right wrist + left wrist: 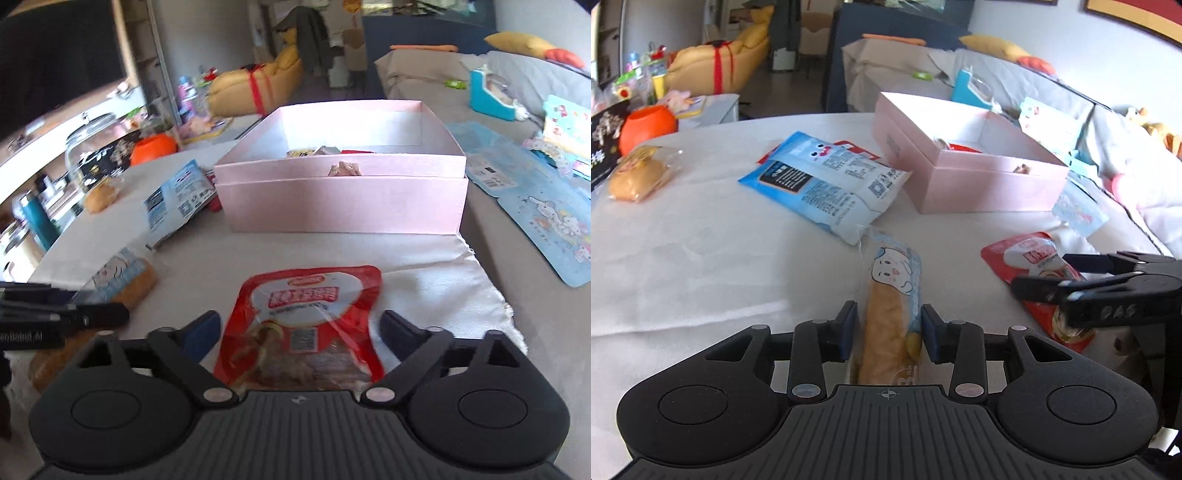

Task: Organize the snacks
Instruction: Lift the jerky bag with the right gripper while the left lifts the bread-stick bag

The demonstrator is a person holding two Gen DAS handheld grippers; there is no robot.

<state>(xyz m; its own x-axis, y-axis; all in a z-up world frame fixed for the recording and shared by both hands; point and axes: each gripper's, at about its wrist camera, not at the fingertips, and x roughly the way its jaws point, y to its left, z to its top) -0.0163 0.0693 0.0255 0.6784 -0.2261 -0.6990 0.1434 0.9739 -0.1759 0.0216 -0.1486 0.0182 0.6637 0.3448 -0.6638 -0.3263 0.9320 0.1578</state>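
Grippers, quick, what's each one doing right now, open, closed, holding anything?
Left gripper: closed around the wrapped bread stick.
Right gripper: open wide, red snack pouch between its fingers, not gripped.

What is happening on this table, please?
A person is sorting snacks with a hand-held claw in each hand. The left claw has its pads on both sides of a wrapped bread stick lying on the white cloth. The right claw stands wide open around a red snack pouch, not gripping it. Behind them, an open pink box already holds a few snacks. Blue packets still lie on the table.
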